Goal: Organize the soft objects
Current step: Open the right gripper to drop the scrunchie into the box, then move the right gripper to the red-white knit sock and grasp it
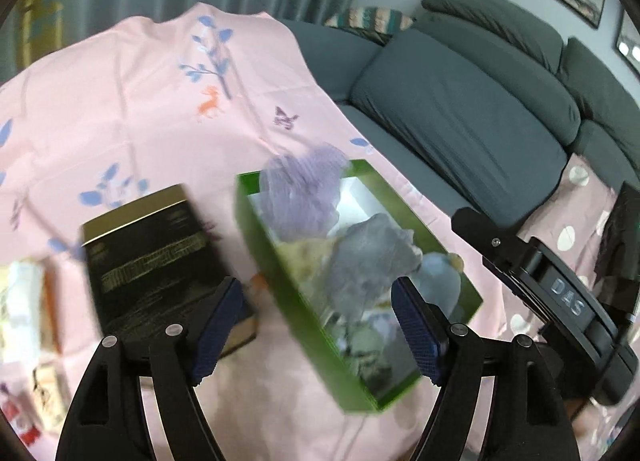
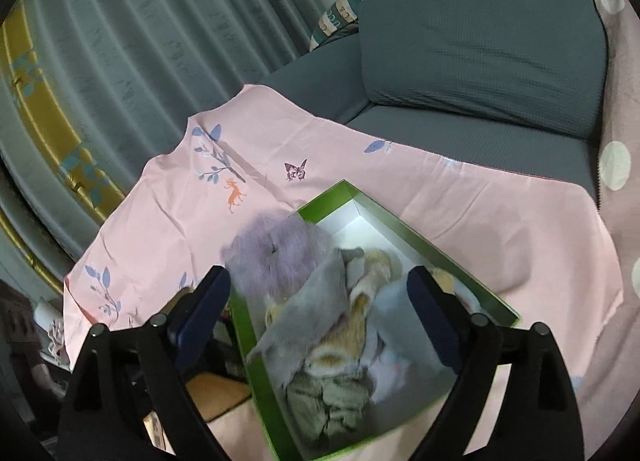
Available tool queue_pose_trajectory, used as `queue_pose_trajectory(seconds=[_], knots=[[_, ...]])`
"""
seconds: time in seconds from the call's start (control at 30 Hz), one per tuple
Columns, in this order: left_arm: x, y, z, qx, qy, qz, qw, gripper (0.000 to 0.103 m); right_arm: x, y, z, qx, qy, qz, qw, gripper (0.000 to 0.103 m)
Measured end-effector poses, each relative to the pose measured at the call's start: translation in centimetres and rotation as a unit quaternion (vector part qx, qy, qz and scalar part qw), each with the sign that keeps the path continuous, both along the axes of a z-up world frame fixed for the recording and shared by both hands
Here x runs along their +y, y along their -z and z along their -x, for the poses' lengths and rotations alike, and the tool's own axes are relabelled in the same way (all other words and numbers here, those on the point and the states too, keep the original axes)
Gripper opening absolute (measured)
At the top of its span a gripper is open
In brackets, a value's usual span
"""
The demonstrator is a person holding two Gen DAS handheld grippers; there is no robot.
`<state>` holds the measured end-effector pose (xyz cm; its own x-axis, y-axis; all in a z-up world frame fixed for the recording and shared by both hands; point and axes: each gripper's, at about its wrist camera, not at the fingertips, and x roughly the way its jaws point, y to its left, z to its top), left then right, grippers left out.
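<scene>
A green box (image 1: 280, 261) with a white inside lies on the pink printed cloth (image 1: 160, 101). It holds several soft things: a fluffy purple scrunchie (image 1: 304, 185) at its far end, a grey cloth (image 1: 368, 257), a pale blue piece (image 1: 440, 277) and a yellowish one. In the right wrist view the same box (image 2: 256, 345) shows the scrunchie (image 2: 276, 257), grey cloth (image 2: 308, 313), an olive cloth (image 2: 328, 401) and a cream-orange soft toy (image 2: 360, 313). My left gripper (image 1: 316, 325) is open and empty above the box. My right gripper (image 2: 320, 313) is open and empty above it too.
A black and gold box (image 1: 160, 257) lies left of the green box. Cartons (image 1: 24, 325) sit at the far left. A grey sofa (image 1: 460, 121) stands behind, with a pink dotted blanket (image 1: 568, 221). The other gripper's body (image 1: 560, 293) is at right. Curtains (image 2: 140, 41) hang behind.
</scene>
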<state>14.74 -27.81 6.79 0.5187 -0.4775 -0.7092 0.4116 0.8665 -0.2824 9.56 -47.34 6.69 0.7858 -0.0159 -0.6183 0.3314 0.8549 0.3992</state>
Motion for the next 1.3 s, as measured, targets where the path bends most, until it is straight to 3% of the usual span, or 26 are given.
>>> queue_pose_trajectory(seconds=[0.1, 0.4, 0.53, 0.73, 0.87, 1.0, 1.2, 1.3], knots=[[3.3, -0.7, 2.0, -0.004, -0.026, 0.011, 0.9996, 0.083, 1.3, -0.4, 1.3, 0.005, -0.004, 0.016, 1.0, 0.093], [13.4, -0.5, 7.5, 0.0, -0.119, 0.018, 0.9927, 0.083, 7.1, -0.4, 4.1, 0.023, -0.068, 0.034, 0.997, 0.1], [19.3, 0.2, 9.9, -0.005, -0.2, 0.003, 0.9799, 0.083, 10.7, -0.4, 4.3, 0.03, -0.117, 0.036, 0.992, 0.101], [27.5, 2.3, 12.3, 0.018, -0.293, 0.015, 0.9558, 0.083, 16.3, -0.3, 4.0, 0.037, -0.193, 0.035, 0.98, 0.101], [31.4, 4.3, 13.4, 0.034, -0.34, 0.007, 0.9397, 0.083, 20.4, -0.1, 3.3, 0.041, -0.248, 0.025, 0.968, 0.101], [34.2, 6.2, 14.0, 0.055, -0.365, 0.018, 0.9291, 0.083, 25.3, 0.6, 2.4, 0.052, -0.309, 0.011, 0.95, 0.101], [35.7, 9.3, 12.8, 0.084, -0.367, 0.035, 0.9257, 0.083, 33.9, 3.7, 0.0, 0.097, -0.409, -0.051, 0.906, 0.097], [36.3, 10.8, 12.1, 0.095, -0.35, 0.081, 0.9286, 0.083, 36.8, 5.1, -0.8, 0.114, -0.423, -0.071, 0.896, 0.089]])
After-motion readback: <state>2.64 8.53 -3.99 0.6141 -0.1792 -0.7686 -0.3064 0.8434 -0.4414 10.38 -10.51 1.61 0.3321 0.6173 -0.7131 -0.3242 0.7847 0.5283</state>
